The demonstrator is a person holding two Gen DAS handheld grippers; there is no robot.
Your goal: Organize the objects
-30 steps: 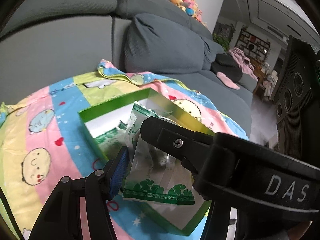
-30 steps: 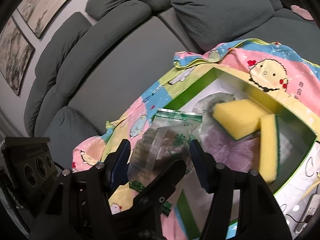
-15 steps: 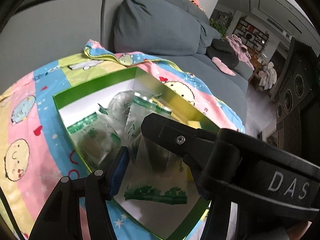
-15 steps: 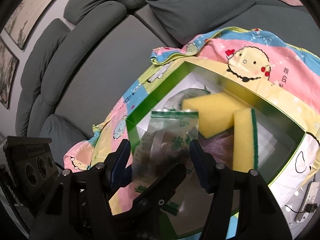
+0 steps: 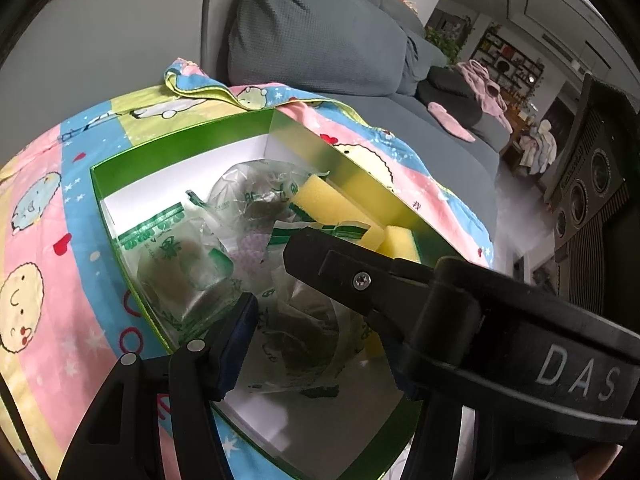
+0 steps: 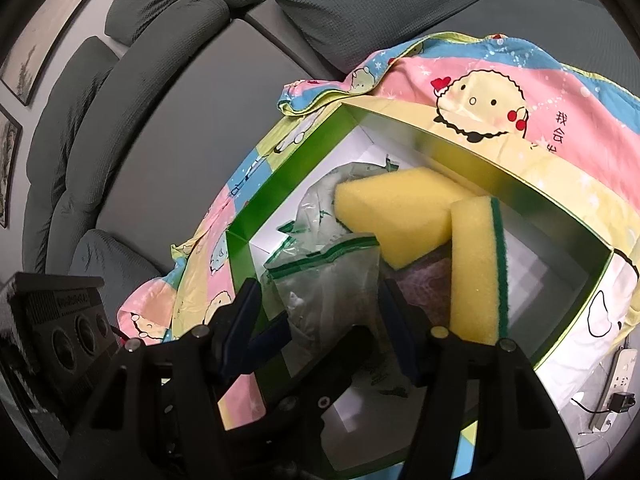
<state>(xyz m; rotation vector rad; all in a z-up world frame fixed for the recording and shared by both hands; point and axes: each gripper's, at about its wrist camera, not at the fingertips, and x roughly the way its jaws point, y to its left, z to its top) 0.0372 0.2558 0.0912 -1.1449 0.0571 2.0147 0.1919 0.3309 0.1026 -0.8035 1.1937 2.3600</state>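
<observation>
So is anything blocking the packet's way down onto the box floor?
Nothing visible: the clear green-printed plastic packet between the left tool fingers is already inside the green cardboard box, with bare white floor below.
</observation>
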